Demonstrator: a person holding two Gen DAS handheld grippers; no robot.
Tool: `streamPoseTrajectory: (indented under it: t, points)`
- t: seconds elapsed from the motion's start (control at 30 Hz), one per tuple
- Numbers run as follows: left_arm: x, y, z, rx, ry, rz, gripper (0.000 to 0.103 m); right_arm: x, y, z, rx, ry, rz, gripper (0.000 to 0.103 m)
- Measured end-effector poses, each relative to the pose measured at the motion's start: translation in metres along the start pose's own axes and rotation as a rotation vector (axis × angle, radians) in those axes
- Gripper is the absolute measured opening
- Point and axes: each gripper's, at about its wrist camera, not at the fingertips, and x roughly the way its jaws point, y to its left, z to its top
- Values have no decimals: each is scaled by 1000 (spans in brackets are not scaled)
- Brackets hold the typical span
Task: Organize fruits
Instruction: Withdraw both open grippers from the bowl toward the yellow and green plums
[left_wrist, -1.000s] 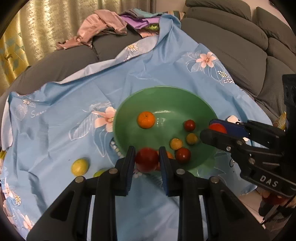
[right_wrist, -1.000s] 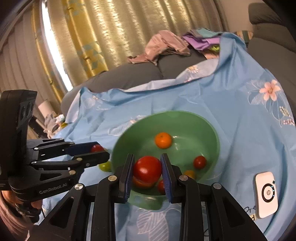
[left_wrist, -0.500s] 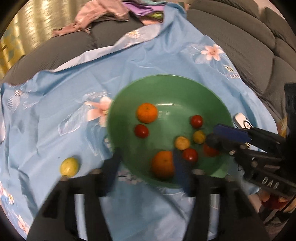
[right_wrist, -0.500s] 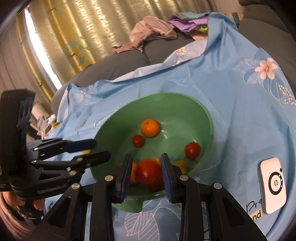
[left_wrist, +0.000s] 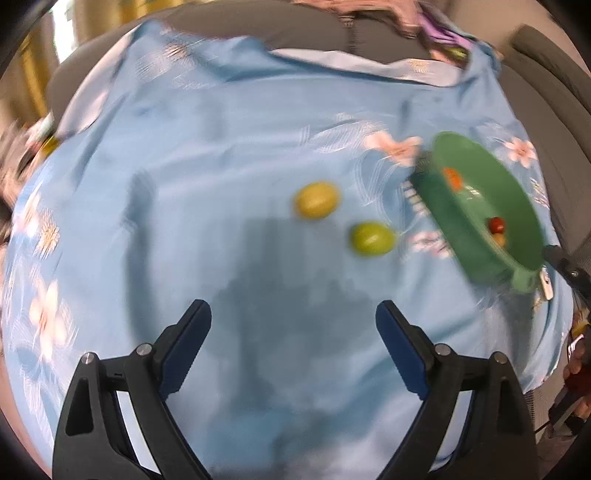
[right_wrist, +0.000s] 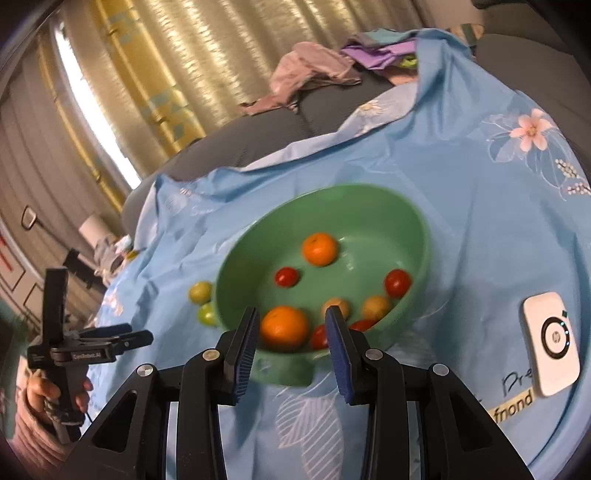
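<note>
Left wrist view: the left gripper (left_wrist: 293, 325) sits at the bottom centre of the frame with its jaws spread wide apart and nothing between them. It hangs over the blue flowered cloth (left_wrist: 184, 184). Two yellow-green fruits lie on the cloth above and to the right of the gripper, well apart from it: one (left_wrist: 316, 199) near the middle of the frame, the other (left_wrist: 372, 238) just lower right of it, near the bowl. The green bowl (left_wrist: 476, 258) stands at the right edge of the frame; inside it an orange patch and one small red fruit can be made out, but the picture is blurred and the rest cannot be counted.

Right wrist view: the right gripper (right_wrist: 291, 328) is at the bottom centre, its jaws parted and empty, poised at the near rim of the green bowl (right_wrist: 413, 229). In the bowl lie two oranges, the larger one (right_wrist: 283, 328) showing between the jaws, the smaller (right_wrist: 319, 248) further back; four small red tomatoes, one of them (right_wrist: 397, 283) at the right; and two small yellowish fruits (right_wrist: 376, 306). The two yellow-green fruits (right_wrist: 200, 291) lie on the cloth just left of the bowl. A white device (right_wrist: 551, 343) lies at the right edge of the frame. The left gripper (right_wrist: 140, 334) appears at lower left, held in a hand (right_wrist: 55, 395).
</note>
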Motion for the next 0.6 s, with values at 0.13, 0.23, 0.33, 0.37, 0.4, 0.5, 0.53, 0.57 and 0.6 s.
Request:
streamPoseTrajectory:
  t: [0.13, 0.23, 0.33, 0.37, 0.4, 0.5, 0.53, 0.57, 0.6]
  points:
    - [-15, 19, -25, -44, 2, 37, 91, -1, 20, -6, -42, 22, 32, 37]
    - [-28, 24, -34, -56, -13, 48, 91, -2, 34, -8, -66, 30, 56, 37]
    - [-42, 28, -42, -54, -37, 65, 91, -2, 52, -11, -103, 44, 78, 37]
    - [-45, 31, -43, -52, -46, 73, 91, -3, 57, -13, -112, 47, 84, 37]
    - [-50, 31, -45, -47, -58, 83, 91, -3, 62, -15, -122, 51, 88, 37]
    - [-59, 35, -49, -46, -79, 87, 91, -5, 76, -19, -156, 63, 98, 37]
    - [-62, 36, -51, -45, -85, 87, 91, -5, 81, -20, -168, 69, 102, 37]
    - [-63, 36, -52, -45, -91, 86, 91, -5, 84, -21, -175, 72, 104, 37]
    - [-66, 37, -54, -45, -95, 84, 91, -5, 89, -22, -186, 76, 104, 38]
